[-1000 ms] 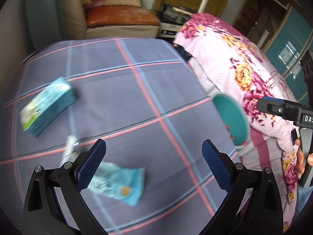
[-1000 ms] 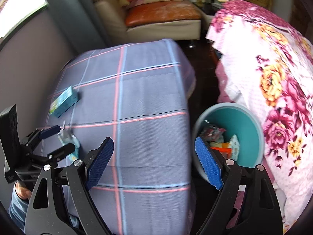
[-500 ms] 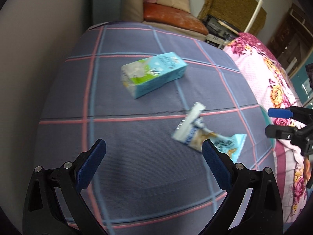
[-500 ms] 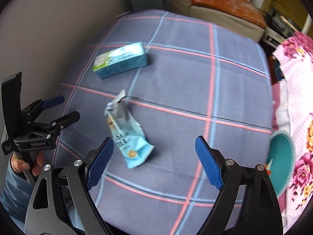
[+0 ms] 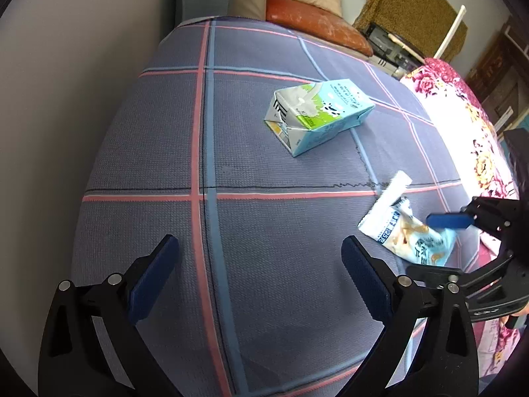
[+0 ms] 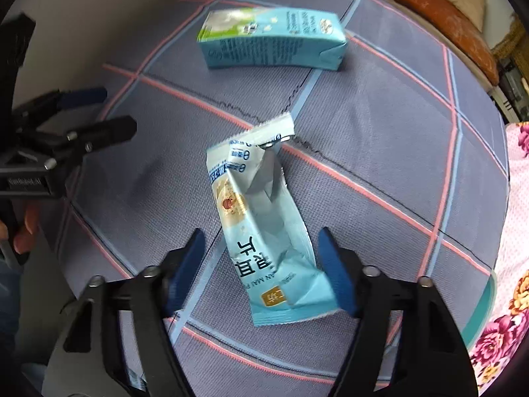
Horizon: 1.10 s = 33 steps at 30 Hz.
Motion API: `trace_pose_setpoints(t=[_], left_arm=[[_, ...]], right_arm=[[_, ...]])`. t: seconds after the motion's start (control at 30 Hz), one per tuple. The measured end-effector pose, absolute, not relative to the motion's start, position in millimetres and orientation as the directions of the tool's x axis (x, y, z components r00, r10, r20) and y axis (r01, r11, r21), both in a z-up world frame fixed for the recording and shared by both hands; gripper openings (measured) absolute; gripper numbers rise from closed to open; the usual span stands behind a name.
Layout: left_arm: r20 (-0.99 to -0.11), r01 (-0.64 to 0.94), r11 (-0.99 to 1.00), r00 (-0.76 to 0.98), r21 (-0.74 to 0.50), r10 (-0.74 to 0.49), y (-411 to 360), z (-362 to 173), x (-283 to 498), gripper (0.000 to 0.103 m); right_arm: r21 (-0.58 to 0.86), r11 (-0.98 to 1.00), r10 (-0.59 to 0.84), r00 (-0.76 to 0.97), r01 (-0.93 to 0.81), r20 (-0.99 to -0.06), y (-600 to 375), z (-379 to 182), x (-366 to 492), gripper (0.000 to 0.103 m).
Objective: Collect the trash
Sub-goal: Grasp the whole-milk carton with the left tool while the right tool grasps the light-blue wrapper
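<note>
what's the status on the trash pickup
Right claw closing around wrapper, pads not yet pressing. Left claw open, empty. Milk carton waiting on the cloth. Nothing in the way.

free: cloth (image 5: 264,264) before left hand-held gripper (image 5: 258,264) | obstacle: carton (image 5: 317,112) farther on

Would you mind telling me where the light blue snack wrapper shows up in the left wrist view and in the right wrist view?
Left wrist view: the snack wrapper lies at the right edge, partly behind the right gripper, whose jaws are closing around it.
Right wrist view: the wrapper is at bottom centre, between the blue pads.
Shared landmark: the milk carton lies beyond the wrapper on the plaid cloth in both.
</note>
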<state>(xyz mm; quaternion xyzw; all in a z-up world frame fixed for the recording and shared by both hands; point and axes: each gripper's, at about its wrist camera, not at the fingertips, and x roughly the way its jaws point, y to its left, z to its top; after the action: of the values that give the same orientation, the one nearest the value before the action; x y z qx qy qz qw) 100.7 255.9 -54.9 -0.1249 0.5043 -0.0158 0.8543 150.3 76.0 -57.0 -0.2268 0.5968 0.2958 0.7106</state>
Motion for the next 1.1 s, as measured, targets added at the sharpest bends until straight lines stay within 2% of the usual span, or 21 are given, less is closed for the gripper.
trace_pose_setpoints(t=[0.13,0.2,0.6,0.87,0.9,0.93,1.03,1.1], left_arm=[[-0.860,-0.055,0.978,0.488,-0.203,-0.151,252,-52,112,0.099],[-0.859,-0.027,0.982,0.491,-0.185,-0.149,250,-49,122,0.099],[-0.867,0.189,0.981,0.482,-0.041,-0.129,214,-34,211,0.099],[-0.892,0.291,0.956,0.442,0.041,-0.096,188,-50,246,0.098],[-0.890,0.293,0.956,0.444,0.036,-0.103,186,-51,247,0.090],[-0.889,0.297,0.955,0.442,0.022,-0.117,185,-51,247,0.067],[-0.886,0.282,0.959,0.448,0.010,-0.123,180,-50,245,0.055],[-0.882,0.252,0.968,0.458,0.013,-0.108,174,-48,243,0.054]], right_arm=[[0.027,0.714,0.156,0.121,-0.699,-0.980,75,-58,151,0.041],[0.055,0.742,0.194,0.136,-0.668,-0.972,68,-48,161,0.024],[0.140,0.855,0.277,0.211,-0.499,-0.938,12,-27,225,0.024],[0.199,0.879,0.314,0.213,-0.433,-0.925,-19,-24,245,0.024],[0.202,0.880,0.316,0.212,-0.429,-0.925,-23,-24,248,0.024],[0.208,0.882,0.319,0.212,-0.423,-0.924,-29,-24,247,0.024],[0.223,0.886,0.331,0.218,-0.407,-0.918,-40,-23,243,0.024],[0.231,0.887,0.339,0.226,-0.400,-0.913,-47,-20,237,0.024]])
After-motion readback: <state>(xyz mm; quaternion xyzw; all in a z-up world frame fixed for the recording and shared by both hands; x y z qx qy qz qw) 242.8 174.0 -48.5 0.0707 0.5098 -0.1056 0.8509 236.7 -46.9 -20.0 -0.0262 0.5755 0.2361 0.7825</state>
